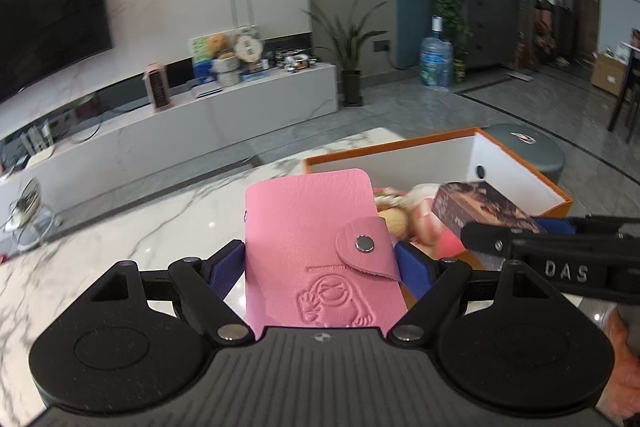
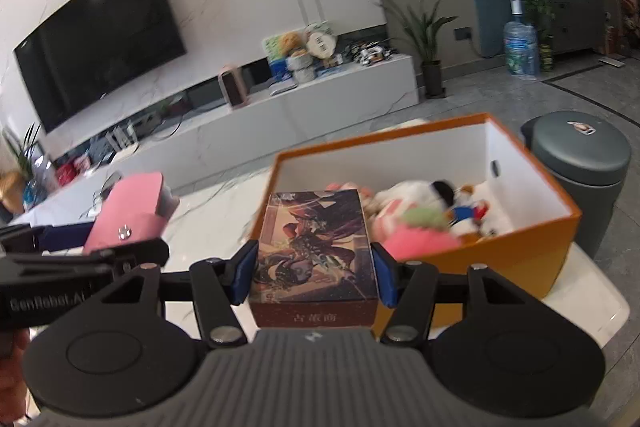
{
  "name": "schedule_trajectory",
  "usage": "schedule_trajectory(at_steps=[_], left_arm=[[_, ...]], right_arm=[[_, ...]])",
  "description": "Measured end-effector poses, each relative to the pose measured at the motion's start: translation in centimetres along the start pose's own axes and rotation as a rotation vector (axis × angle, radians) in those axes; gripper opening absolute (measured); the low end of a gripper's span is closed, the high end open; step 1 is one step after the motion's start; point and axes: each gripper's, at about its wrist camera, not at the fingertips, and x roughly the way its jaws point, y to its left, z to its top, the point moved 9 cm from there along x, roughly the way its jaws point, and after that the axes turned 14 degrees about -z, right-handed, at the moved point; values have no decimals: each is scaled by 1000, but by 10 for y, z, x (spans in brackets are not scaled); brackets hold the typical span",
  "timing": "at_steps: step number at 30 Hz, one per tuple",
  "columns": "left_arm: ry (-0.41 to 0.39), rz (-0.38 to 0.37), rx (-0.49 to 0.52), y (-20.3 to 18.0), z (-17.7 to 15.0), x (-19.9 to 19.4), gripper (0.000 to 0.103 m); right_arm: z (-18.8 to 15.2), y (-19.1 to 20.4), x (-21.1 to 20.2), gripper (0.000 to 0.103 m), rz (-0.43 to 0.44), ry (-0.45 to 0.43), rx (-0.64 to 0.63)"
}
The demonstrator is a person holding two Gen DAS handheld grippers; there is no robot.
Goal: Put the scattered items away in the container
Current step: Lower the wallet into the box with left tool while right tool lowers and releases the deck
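Observation:
My left gripper (image 1: 320, 263) is shut on a pink leather card holder (image 1: 316, 247) with a snap flap, held above the marble table just left of the orange box (image 1: 560, 195). The right gripper (image 2: 314, 267) is shut on a dark printed card box (image 2: 316, 247), hovering at the orange box's (image 2: 520, 251) near left corner. Inside the white-lined box lie several plush toys (image 2: 432, 215). In the right wrist view the pink card holder (image 2: 132, 211) and left gripper show at the left. The card box (image 1: 480, 207) also shows in the left wrist view.
The marble table (image 1: 120, 247) stretches left of the box. A grey round bin (image 2: 580, 163) stands right of the table beyond the box. A white TV bench (image 2: 320, 95) and a large TV (image 2: 100, 39) fill the background. A hand (image 1: 620, 379) shows at the lower right.

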Motion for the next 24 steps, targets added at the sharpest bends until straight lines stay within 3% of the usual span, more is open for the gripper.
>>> schedule_trajectory(at_steps=[11,24], left_arm=[[41,-38,76,-21,27,69,95],[108,-42,112,-11,21,138,95]], right_arm=[[32,-40,58,61,-74,-34,10],[42,-62,137,61,-174,-13,-7]])
